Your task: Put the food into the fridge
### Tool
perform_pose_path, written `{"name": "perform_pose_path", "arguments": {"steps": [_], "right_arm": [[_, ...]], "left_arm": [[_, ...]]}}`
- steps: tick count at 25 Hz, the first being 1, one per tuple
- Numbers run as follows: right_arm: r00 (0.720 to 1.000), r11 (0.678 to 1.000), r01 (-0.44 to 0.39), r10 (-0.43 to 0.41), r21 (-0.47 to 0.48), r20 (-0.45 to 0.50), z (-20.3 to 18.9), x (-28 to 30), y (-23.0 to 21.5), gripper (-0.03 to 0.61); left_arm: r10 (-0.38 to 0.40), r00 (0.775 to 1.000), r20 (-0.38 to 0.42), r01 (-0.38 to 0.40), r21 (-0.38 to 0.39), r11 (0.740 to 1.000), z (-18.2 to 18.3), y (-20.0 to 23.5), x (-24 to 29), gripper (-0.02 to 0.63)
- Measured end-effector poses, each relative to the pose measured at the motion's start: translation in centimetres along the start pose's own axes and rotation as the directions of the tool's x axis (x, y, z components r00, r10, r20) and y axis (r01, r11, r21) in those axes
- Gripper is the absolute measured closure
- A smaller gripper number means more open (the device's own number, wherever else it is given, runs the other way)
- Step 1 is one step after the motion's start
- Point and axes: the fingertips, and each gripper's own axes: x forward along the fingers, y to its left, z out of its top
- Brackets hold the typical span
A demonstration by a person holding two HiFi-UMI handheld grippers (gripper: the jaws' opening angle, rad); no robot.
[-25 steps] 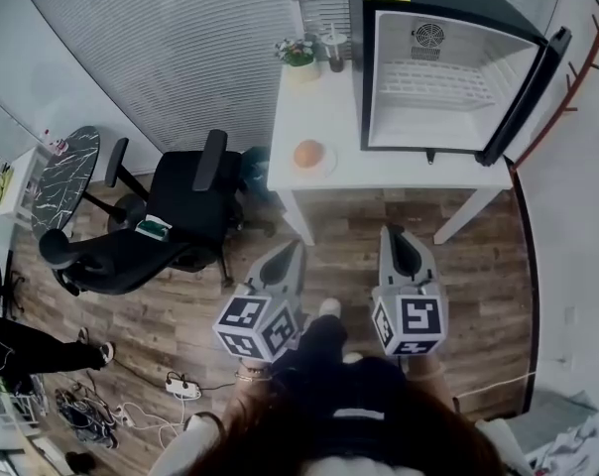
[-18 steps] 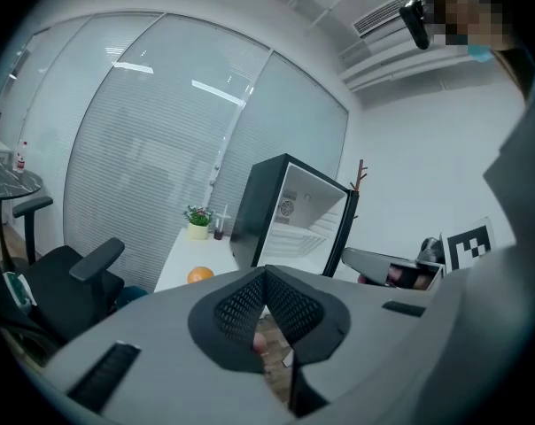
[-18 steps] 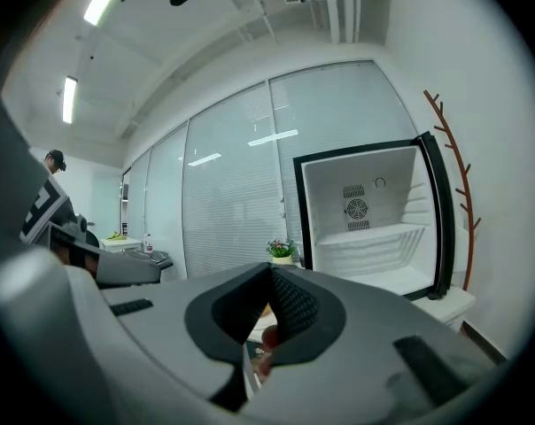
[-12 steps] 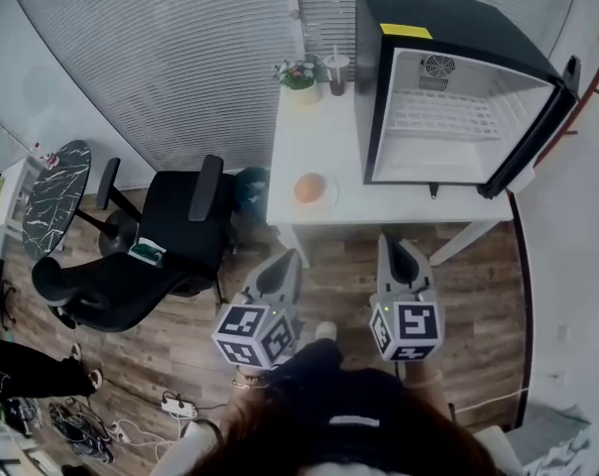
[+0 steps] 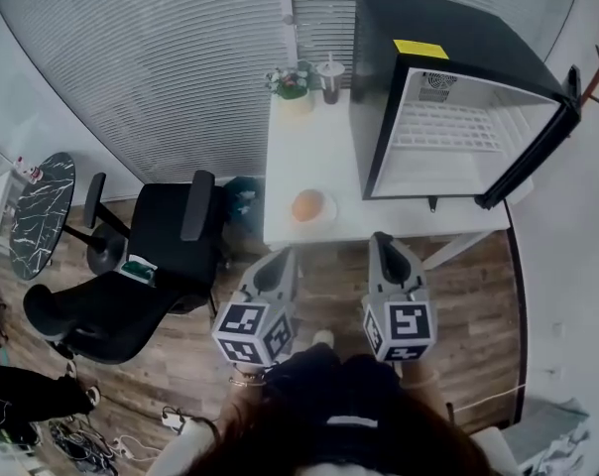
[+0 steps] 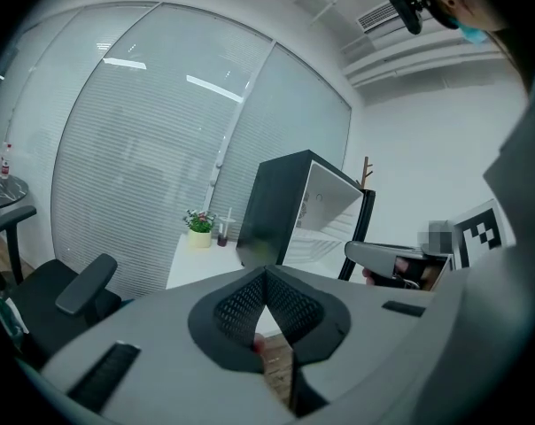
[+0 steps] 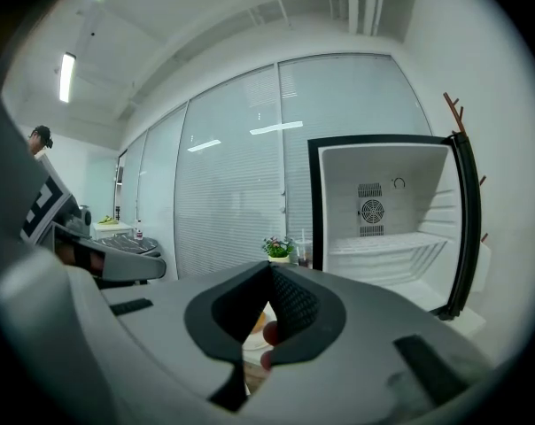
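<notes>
An orange, round piece of food (image 5: 308, 206) lies on a small plate near the front edge of the white table (image 5: 309, 147). To its right on the table stands the black mini fridge (image 5: 458, 137), its door (image 5: 538, 147) swung open and its white shelves bare. My left gripper (image 5: 284, 256) is shut and empty, just short of the table edge below the food. Beside it, pointing at the table in front of the fridge, my right gripper (image 5: 381, 238) is shut and empty too. The fridge (image 7: 387, 228) fills the right gripper view.
A potted plant (image 5: 290, 82) and a cup with a straw (image 5: 330, 77) stand at the table's back. A black office chair (image 5: 151, 266) sits left of the table, with a round marble side table (image 5: 42, 211) further left. Cables (image 5: 180, 424) lie on the wooden floor.
The person has stepped closer to the table, so both grippers now reach nearer its front edge. Both stay shut and empty.
</notes>
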Motion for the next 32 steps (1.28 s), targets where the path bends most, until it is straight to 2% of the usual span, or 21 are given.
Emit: {"name": "perform_pose_path", "arguments": {"steps": [9,16,23,32], "right_arm": [[0.999,1.0,0.028,-0.028,-0.013,-0.037,-0.4,1.2,0.6,0.58],[0.998,0.999,0.029,-0.031,-0.023,-0.051,-1.2,2.5,0.0,0.581],[0.999,0.999,-0.006,0.004,-0.037,-0.043,-1.0,5.6,-0.5,0.581],[0.99,0.997,-0.078,0.075,-0.013,-0.122,-2.7,9.7,-0.9,0.581]], "left_arm": [[-0.026,0.999,-0.032,0.026,0.002,1.0,-0.1,1.4,0.9,0.612],[-0.015,0.999,-0.042,0.015,-0.003,1.0,-0.4,1.8,1.9,0.612],[0.022,0.999,-0.039,-0.021,0.005,1.0,0.4,3.1,3.7,0.612],[0.1,0.993,-0.059,-0.101,-0.005,0.995,0.4,5.9,6.2,0.612]]}}
